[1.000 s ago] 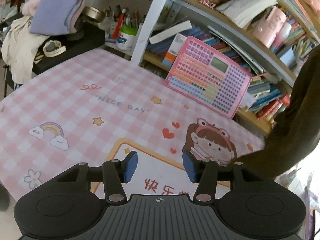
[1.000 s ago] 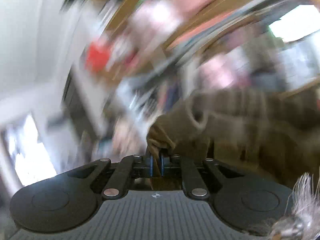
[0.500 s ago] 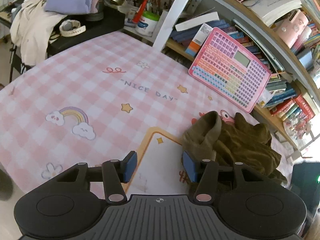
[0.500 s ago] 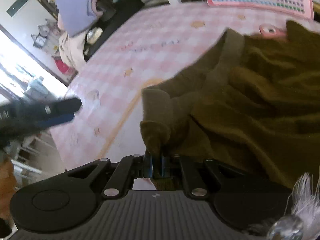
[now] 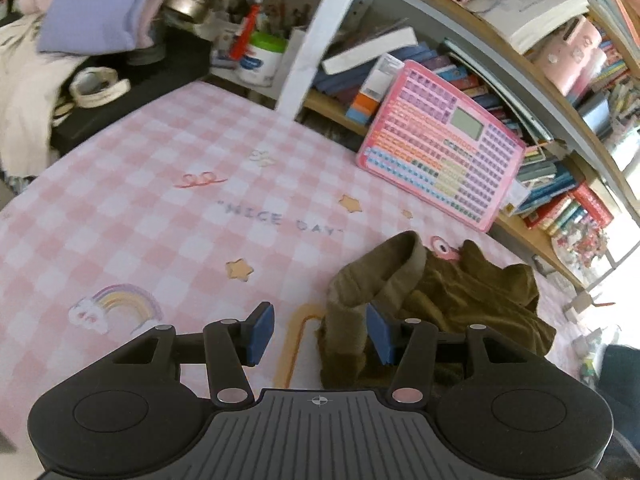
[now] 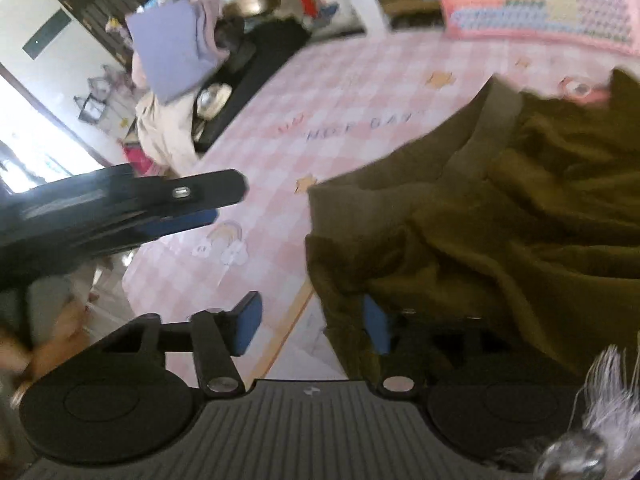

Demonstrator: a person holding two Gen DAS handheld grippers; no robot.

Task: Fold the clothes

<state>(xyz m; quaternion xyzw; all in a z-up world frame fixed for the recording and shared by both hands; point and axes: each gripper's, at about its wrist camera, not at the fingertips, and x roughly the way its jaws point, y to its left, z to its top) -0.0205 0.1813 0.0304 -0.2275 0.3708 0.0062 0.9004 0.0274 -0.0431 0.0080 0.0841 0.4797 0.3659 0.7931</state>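
An olive-brown garment (image 5: 460, 300) lies crumpled on the pink checked table mat (image 5: 160, 208), at the right in the left wrist view. My left gripper (image 5: 320, 332) is open just above the mat, with the garment's near edge between its blue pads and untouched by the left one. In the right wrist view the garment (image 6: 500, 208) fills the right half. My right gripper (image 6: 311, 327) has its jaws opening; the cloth's edge hangs against the right pad, the left pad stands free. The left gripper (image 6: 192, 204) shows at the left of that view.
A pink toy keyboard (image 5: 440, 148) leans on the bookshelf (image 5: 520, 92) behind the mat. A black side table (image 5: 152, 80) at the back left carries folded lilac clothes (image 5: 100, 4), tape rolls and jars. Bare mat stretches left of the garment.
The garment came down from the air onto the mat. My right gripper's jaws, shut on the cloth's edge before, have spread apart. My left gripper moved closer to the garment.
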